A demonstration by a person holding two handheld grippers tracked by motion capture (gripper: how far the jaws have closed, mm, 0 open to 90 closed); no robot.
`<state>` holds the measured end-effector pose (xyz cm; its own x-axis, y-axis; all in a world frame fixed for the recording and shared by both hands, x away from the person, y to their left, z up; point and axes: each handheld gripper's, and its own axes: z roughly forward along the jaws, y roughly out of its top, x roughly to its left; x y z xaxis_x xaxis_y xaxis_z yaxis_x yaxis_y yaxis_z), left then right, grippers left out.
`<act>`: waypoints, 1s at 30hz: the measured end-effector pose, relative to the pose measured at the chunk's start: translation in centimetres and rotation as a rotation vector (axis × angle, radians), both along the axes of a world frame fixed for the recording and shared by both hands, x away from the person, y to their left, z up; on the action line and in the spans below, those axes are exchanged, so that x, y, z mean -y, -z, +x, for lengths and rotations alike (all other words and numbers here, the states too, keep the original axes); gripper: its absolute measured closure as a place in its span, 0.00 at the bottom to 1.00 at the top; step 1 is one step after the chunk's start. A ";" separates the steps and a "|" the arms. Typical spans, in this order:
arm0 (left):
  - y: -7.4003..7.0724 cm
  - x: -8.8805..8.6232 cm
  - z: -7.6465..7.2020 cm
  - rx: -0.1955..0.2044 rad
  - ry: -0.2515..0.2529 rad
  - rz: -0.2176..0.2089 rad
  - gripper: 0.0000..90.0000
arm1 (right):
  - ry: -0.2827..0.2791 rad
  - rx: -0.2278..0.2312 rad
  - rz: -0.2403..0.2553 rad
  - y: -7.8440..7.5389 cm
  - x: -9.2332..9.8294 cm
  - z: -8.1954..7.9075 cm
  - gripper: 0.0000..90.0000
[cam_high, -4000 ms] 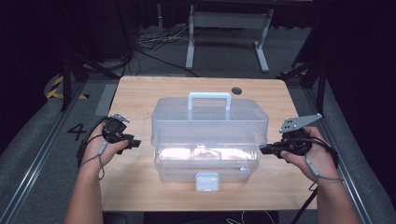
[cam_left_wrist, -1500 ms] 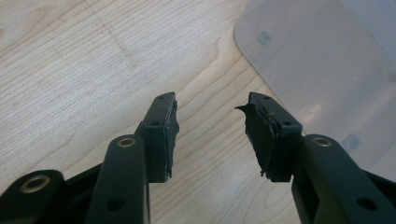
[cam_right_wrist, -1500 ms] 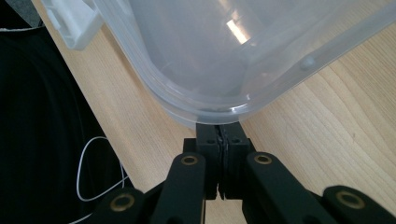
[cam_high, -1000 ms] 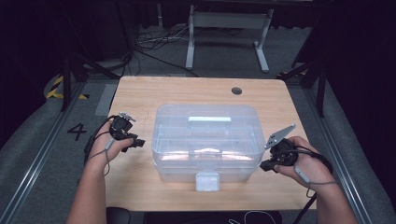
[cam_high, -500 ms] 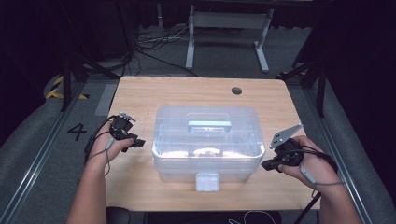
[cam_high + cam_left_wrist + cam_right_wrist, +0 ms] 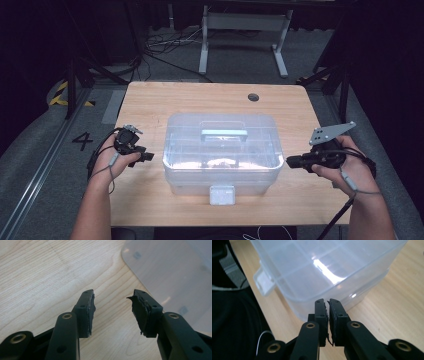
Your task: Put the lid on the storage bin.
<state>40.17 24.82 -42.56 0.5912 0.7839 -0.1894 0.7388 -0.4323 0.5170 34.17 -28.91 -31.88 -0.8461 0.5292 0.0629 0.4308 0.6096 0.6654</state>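
Lower right of the high view, the right claw (image 6: 291, 161), clenched on nothing, points at the clear box's (image 6: 222, 150) short end; lower left, the released left claw (image 6: 148, 156) flanks it. The box lies crosswise mid-counter (image 6: 150, 100).

Legible markings: one only. A dark numeral "4" (image 6: 82, 140) on the grey floor strip to the left of the table, beside the person's left forearm, seen in the high view. Yellow-and-black hazard striping (image 6: 64, 93) on the floor farther back, no text on it. Nothing else readable
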 end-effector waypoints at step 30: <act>0.4 -1.4 -1.6 0.087 -0.045 -0.022 0.44 | 0.244 0.167 0.117 2.8 5.3 7.6 0.43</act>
<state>38.53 26.20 -42.96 0.5705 0.8063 -0.1562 0.7091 -0.3876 0.5890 41.81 -34.20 -34.65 -0.6985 0.7156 0.0063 0.4339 0.4166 0.7989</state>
